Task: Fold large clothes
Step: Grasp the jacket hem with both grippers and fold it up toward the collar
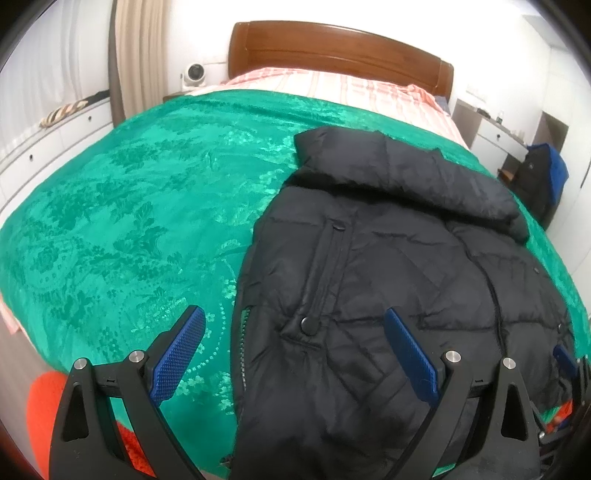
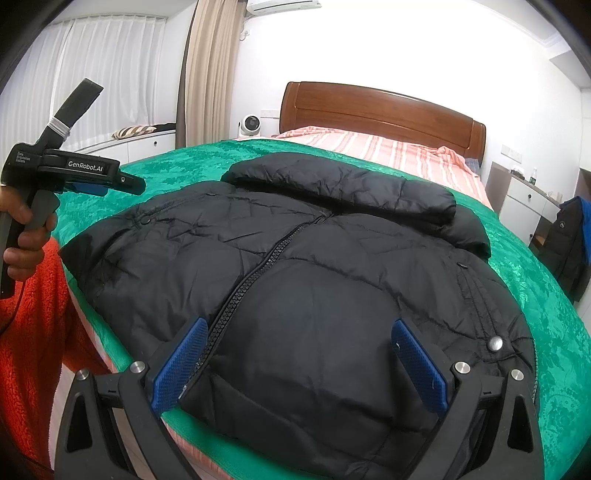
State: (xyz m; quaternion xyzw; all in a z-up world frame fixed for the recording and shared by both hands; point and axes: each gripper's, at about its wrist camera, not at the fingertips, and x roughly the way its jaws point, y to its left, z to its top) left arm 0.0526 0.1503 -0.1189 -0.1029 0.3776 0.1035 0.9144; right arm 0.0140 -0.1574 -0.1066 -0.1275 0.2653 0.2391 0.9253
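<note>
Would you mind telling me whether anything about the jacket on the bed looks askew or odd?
Nothing looks damaged. The black puffer jacket lies zipped on the green patterned bedspread, its bottom hem hanging slightly over the bed's near edge.

1 black puffer jacket [image 2: 314,280] is being seen lying on 1 bed [image 2: 546,295], zipped by 1 zipper [image 2: 236,295]. 2 snap buttons are being counted on it: 1 dark snap [image 1: 309,325] and 1 silver snap [image 2: 495,343]. 2 tongs are being shown, the left tongs [image 1: 295,354] and the right tongs [image 2: 299,365], each carrying 2 blue pads. 1 green bedspread [image 1: 129,206] and 1 striped pink sheet [image 2: 388,147] are being counted, along with 1 wooden headboard [image 2: 380,107], 1 small white fan [image 2: 248,125], 1 beige curtain [image 2: 210,70], 1 striped cushion [image 2: 135,131] and 1 air conditioner [image 2: 282,4].
</note>
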